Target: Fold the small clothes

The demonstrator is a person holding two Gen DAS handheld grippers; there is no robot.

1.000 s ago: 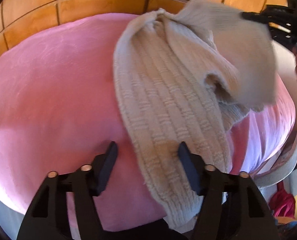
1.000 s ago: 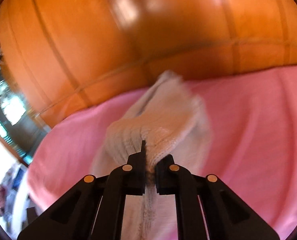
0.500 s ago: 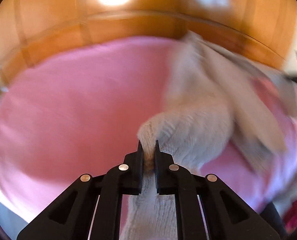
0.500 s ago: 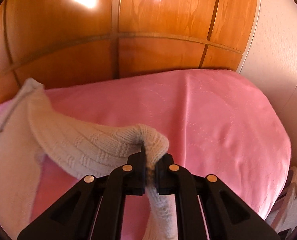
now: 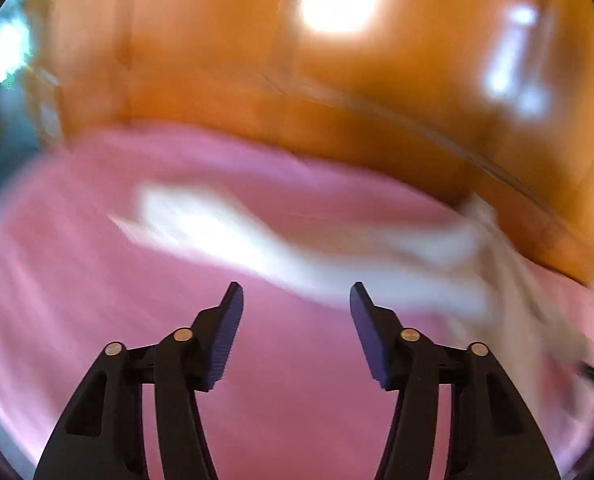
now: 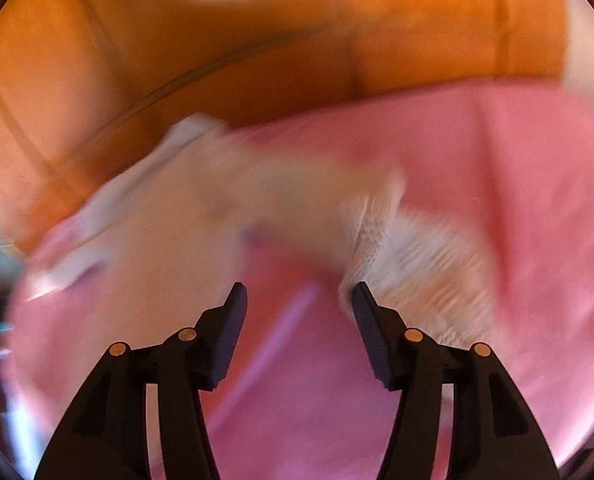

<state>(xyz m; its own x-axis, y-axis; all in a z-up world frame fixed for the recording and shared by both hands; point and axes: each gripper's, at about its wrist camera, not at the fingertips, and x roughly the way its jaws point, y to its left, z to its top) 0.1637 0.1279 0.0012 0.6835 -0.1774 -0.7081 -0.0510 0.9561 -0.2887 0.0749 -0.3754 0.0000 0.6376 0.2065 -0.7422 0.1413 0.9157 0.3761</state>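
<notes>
A cream knitted garment lies stretched across the pink bedspread, blurred by motion in both views. My left gripper hangs just short of it; its jaws are opening with only bedspread between them. In the right wrist view the knit lies ahead and to the right of my right gripper. Those jaws are opening too. The knit's edge touches the right fingertip, and nothing lies between the pads.
A glossy wooden headboard rises behind the bed, seen again as the wooden headboard in the right view. A pale wall stands at the far right. Dim room shows past the bed's left edge.
Both grippers were shut on the knit half a second ago and have let go. The garment now lies spread on the bedspread. The left gripper has swung left.
</notes>
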